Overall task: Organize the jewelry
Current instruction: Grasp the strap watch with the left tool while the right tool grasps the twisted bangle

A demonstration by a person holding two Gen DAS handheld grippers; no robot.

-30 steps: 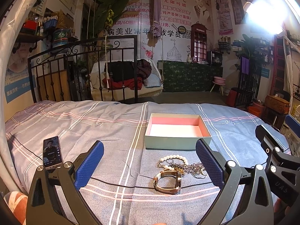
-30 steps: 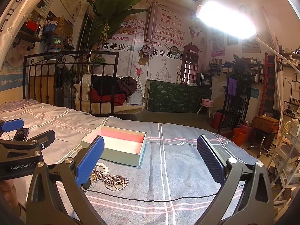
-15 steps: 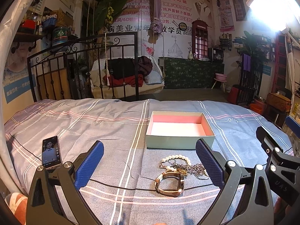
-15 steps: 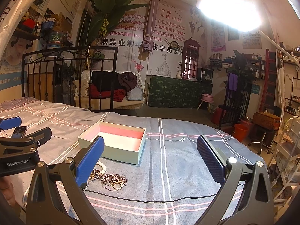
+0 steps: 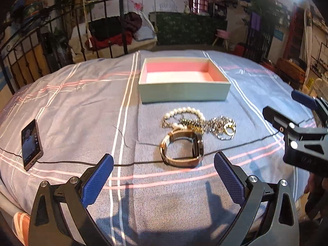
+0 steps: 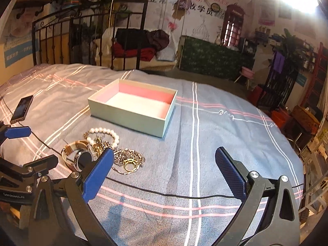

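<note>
A pile of jewelry lies on the grey plaid bedspread: a gold wristwatch (image 5: 181,148) (image 6: 79,155), a pearl bracelet (image 5: 184,112) (image 6: 102,133) and tangled chains with a gold ring (image 5: 222,127) (image 6: 129,160). Behind it sits an empty pale green box (image 5: 184,91) (image 6: 127,119) with a pink lining. My left gripper (image 5: 164,176) is open just short of the watch, nothing between its fingers. My right gripper (image 6: 164,170) is open to the right of the pile, its left finger (image 6: 98,172) overlapping the chains in view.
A phone (image 5: 30,143) (image 6: 21,108) lies at the left with a black cable (image 5: 127,164) (image 6: 184,195) running across the bedspread under the watch. A black iron bed frame (image 6: 92,41) stands behind. The bedspread's edge curves away at the right.
Both grippers have tilted down and moved closer to the jewelry pile, so the watch and box now appear larger. Nothing has been picked up.
</note>
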